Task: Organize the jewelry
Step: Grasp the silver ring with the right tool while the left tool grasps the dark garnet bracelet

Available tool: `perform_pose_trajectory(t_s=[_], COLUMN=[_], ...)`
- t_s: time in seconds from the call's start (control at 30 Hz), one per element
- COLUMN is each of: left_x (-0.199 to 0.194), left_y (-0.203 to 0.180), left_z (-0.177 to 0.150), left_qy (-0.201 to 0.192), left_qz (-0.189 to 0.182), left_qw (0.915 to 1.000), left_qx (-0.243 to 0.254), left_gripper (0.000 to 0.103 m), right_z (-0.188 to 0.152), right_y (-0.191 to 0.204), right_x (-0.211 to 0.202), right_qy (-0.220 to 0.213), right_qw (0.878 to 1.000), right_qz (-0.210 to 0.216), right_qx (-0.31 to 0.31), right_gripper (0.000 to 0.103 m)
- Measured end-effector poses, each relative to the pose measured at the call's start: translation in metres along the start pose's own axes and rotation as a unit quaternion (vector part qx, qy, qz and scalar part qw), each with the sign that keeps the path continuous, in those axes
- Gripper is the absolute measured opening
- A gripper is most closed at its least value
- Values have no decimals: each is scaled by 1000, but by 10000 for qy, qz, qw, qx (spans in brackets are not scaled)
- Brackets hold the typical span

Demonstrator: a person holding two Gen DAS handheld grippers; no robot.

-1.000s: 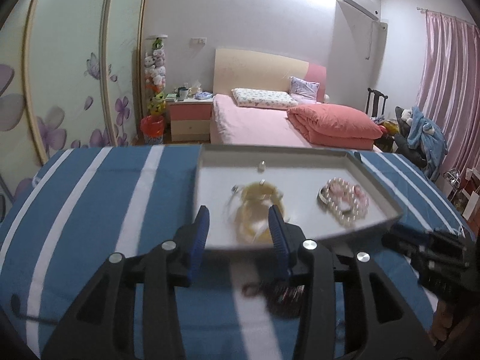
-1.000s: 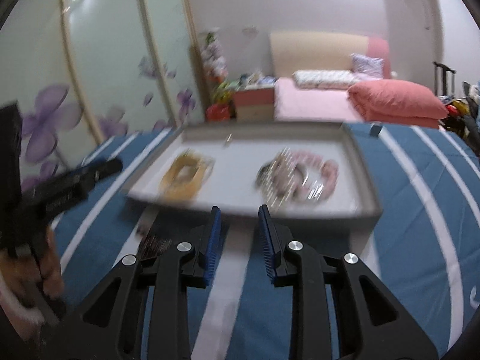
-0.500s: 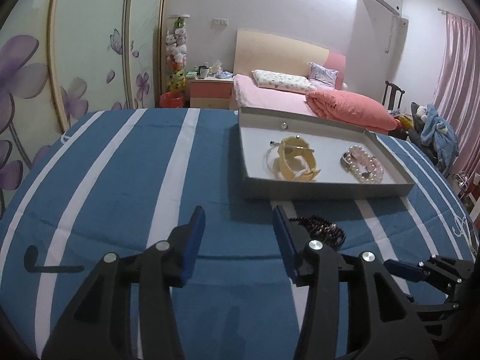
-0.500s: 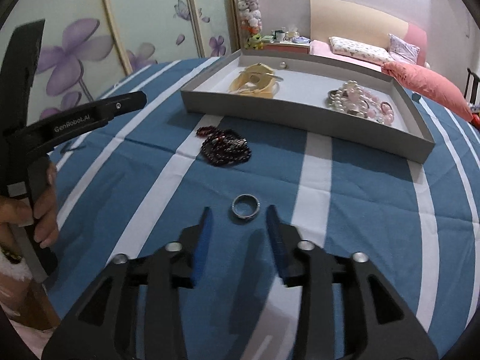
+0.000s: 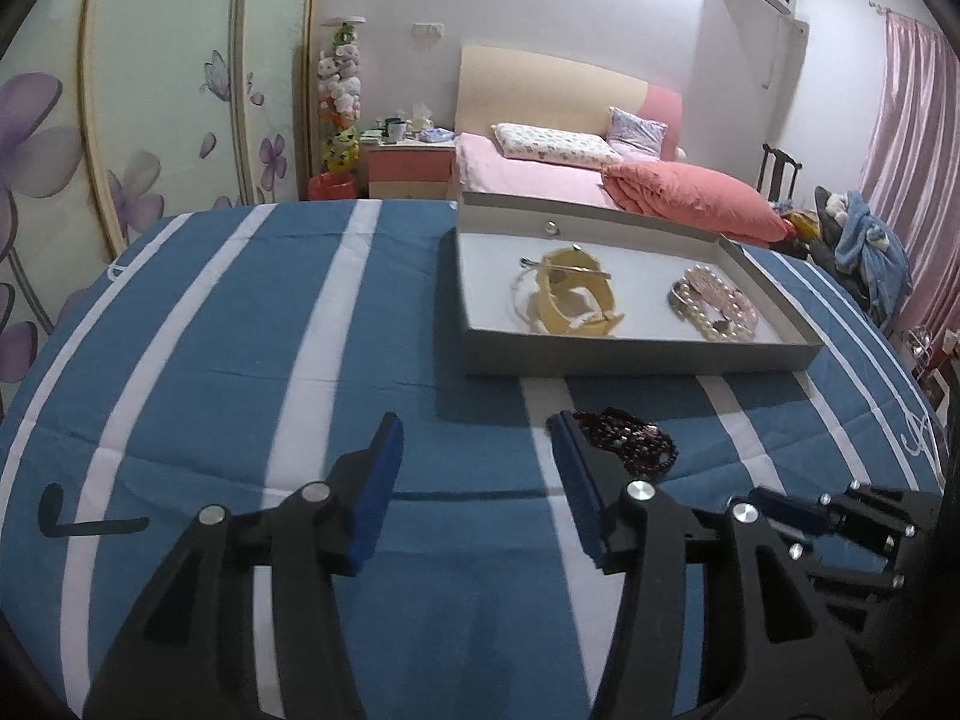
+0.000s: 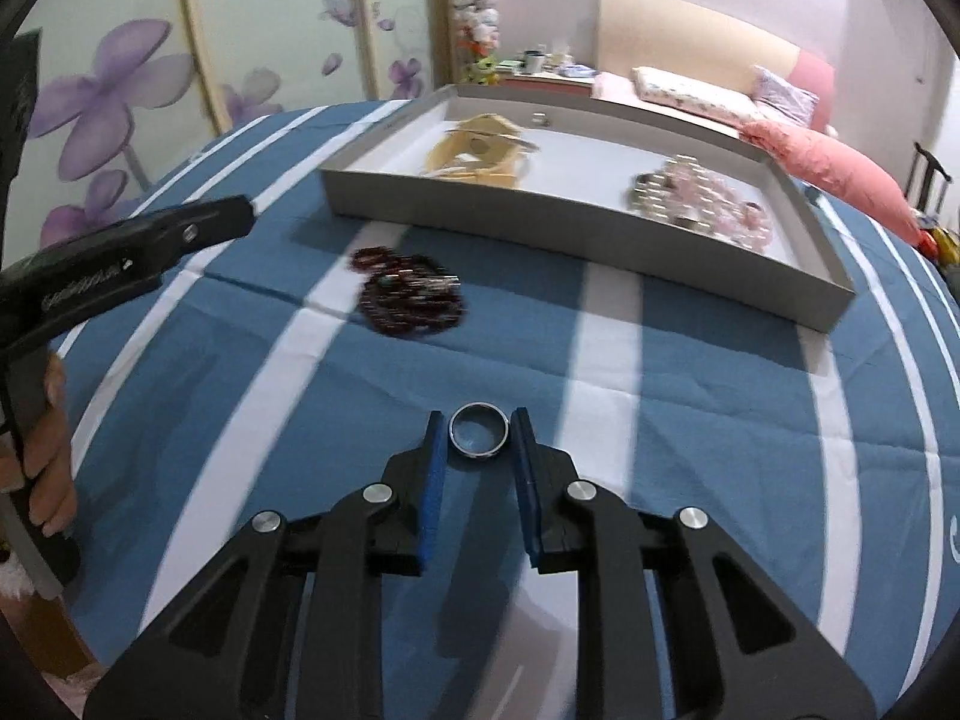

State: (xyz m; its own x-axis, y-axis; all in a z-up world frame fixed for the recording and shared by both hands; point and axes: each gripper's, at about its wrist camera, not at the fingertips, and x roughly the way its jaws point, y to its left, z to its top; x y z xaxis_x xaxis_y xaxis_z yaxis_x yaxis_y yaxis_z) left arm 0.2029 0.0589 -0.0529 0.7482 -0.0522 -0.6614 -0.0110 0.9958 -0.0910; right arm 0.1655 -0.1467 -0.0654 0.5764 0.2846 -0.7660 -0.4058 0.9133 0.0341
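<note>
Right wrist view: the right gripper [image 6: 479,429] is low over the blue-and-white striped cloth [image 6: 708,408], its blue pads standing on either side of a silver ring [image 6: 479,430] that lies flat on the cloth. The pads sit just beside the ring's rim; whether they touch it cannot be told, so the grip is unconfirmed, with the jaws narrowed to about the ring's width. A dark red bead bracelet [image 6: 408,294] lies heaped on the cloth, near the grey tray [image 6: 576,222] and apart from its front wall. Inside the tray, a yellow band [image 6: 480,150] lies toward the left and a cluster of pearl and pink bead bracelets [image 6: 702,204] toward the right. The left gripper [image 6: 198,228] shows at the left edge, held in a hand [image 6: 48,438]. Left wrist view: the left gripper [image 5: 477,441] hovers above the cloth [image 5: 240,330] with its fingers spread wide and nothing between them. The dark red bead bracelet [image 5: 627,438] lies just beyond the right fingertip. The tray [image 5: 636,357] sits farther ahead, with the yellow band [image 5: 570,300] and pearl bracelets [image 5: 714,309] inside, well apart. A small silver object [image 5: 551,228] rests near the tray's back wall.
</note>
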Motion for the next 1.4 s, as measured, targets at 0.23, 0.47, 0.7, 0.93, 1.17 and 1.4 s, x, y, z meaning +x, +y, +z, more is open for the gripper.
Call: perform_pose_trajectory(t_s=[0.23, 0.47, 0.7, 0.93, 1.17, 1.4], left_x=[13, 31, 45, 54, 67, 64], left_y=[-27, -52, -66, -74, -81, -88], left_z=[1, -2, -5, -4, -2, -1], left_qy=[228, 539, 775, 932, 1084, 951], left_qz=[-134, -216, -176, -118, -45, -148], left_qw=[9991, 9962, 9940, 9926, 9914, 9922], left_qx=[346, 656, 751, 771, 730, 795], left_gripper=[64, 71, 74, 74, 74, 24], right_z=[1, -4, -4, -6, -6, -5], right_y=[-74, -108, -107, -107, -106, -106], right_x=[-3, -7, -6, -7, -8, -8], right_qy=[-5, -82, -84, -73, -69, -72], right_qw=[9910, 9829, 9832, 9838, 9844, 9848], right_qz=[-824, -1087, -1063, -1090, -1063, -1016], right_qx=[1052, 1481, 1479, 1424, 1400, 1409], right_gripper=[22, 22, 23, 23, 23, 23])
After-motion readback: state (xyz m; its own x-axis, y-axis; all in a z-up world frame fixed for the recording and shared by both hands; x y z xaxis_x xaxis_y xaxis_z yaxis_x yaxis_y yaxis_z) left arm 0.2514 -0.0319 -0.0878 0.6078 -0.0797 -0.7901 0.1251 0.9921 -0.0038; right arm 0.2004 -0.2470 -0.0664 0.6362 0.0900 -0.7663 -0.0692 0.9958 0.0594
